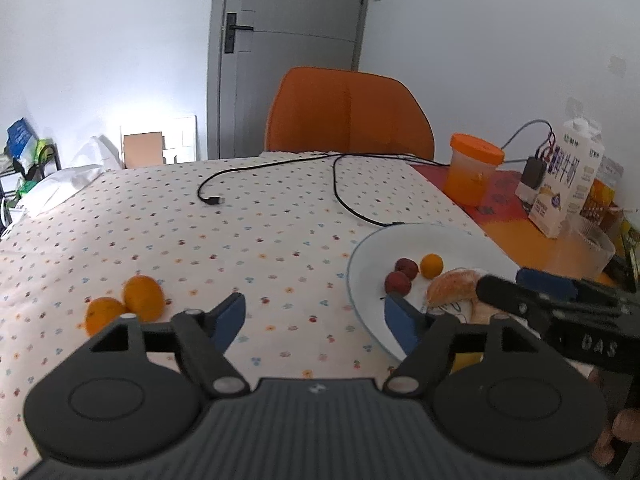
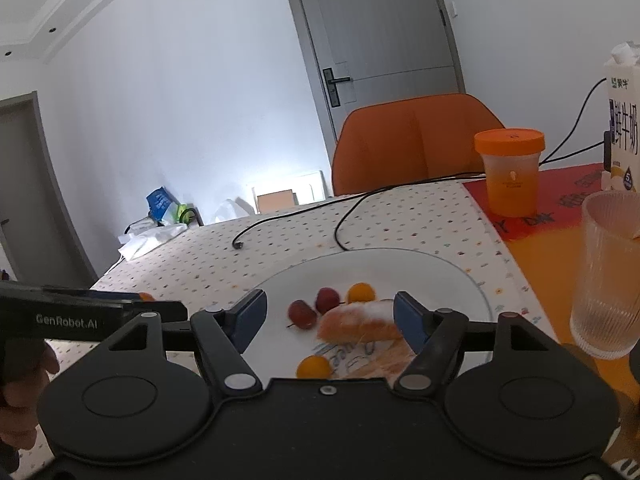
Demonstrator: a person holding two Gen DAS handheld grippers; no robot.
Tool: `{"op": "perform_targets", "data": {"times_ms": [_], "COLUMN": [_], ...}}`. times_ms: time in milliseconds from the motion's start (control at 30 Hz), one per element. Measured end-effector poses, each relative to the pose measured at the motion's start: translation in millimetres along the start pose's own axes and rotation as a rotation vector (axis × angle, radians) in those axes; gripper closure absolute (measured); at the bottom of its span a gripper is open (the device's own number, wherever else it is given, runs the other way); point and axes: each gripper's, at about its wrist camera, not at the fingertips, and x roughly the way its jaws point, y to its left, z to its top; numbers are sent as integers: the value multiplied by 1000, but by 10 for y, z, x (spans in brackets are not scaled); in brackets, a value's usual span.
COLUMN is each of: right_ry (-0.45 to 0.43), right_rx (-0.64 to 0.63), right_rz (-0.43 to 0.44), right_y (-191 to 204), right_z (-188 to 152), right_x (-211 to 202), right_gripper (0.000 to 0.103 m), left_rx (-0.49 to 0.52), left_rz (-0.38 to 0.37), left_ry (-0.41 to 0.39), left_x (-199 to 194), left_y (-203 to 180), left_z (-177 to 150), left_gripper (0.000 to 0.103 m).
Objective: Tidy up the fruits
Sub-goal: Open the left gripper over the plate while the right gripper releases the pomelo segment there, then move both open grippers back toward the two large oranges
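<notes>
Hand-held grippers, left point(image 1: 316, 316) and right point(image 2: 328, 316), both wide and empty, above plate point(image 2: 460, 280) near tablecloth point(image 1: 240, 220) edge

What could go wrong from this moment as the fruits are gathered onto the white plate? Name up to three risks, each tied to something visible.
1. Two oranges lie loose on the tablecloth; round, they may roll off when nudged.
2. The ribbed glass stands close beside the right gripper; a sideways swing could topple it.
3. The black cable runs up to the white plate; a snag could drag the plate.
</notes>
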Motion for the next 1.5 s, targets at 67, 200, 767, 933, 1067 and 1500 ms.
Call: {"op": "perform_targets", "data": {"times_ms": [67,200,767,933,1067,1500], "right_ry": [0,7,22,29,29,67], "right_rx": [-1,-6,-44,-52,-55,-82], "right_rz": [14,39,129,140,155,194], "right_y": [57,185,705,804,870,1120], "right_z": [-13,-45,-52,-60,-48,-35], "right_x": [-19,-24,21,24,19,193], "right_gripper": [24,23,9,9,9,9], "left_rx": [-9,-22,-103,-114,-123,-177], "left_rz": [7,25,116,137,136,137], "left_ry": [-5,-9,-37,-56,-74,-59], "left_x": [-44,-124,-467,-564,-636,-544], "left_y": [52,166,757,884,973,1263], "left_z": [-1,-12,-112,-126,-146,-259], "left_gripper": [25,17,11,11,11,11]}}
